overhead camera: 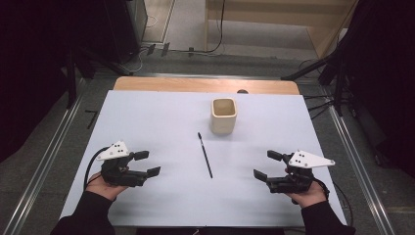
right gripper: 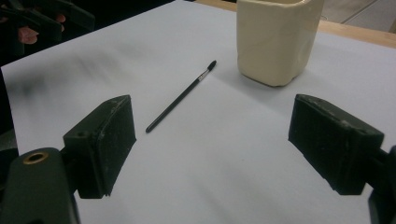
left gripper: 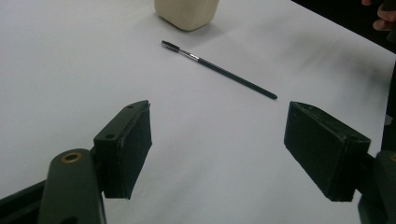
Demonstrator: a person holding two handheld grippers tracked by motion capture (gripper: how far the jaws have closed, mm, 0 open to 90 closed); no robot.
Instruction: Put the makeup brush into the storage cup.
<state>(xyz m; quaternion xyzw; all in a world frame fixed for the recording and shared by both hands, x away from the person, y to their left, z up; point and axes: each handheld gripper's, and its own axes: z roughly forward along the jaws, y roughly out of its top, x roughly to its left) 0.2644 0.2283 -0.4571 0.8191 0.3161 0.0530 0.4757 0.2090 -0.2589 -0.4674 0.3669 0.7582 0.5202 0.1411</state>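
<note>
Left gripper (overhead camera: 150, 163) and right gripper (overhead camera: 265, 164): jaws spread wide, empty, resting either side of the sheet (overhead camera: 156, 127). Cream cup (overhead camera: 223, 116): rigid, upright, likely fragile. Slim black brush (overhead camera: 205, 154): flat between grippers, near cup; light, stiff, apt to roll, best pinched mid-handle

White table cover (overhead camera: 147, 127), black stands (overhead camera: 337, 68) beyond.

One thin brush (overhead camera: 205, 154), one cream cup (overhead camera: 223, 116), seemingly nothing more.
</note>
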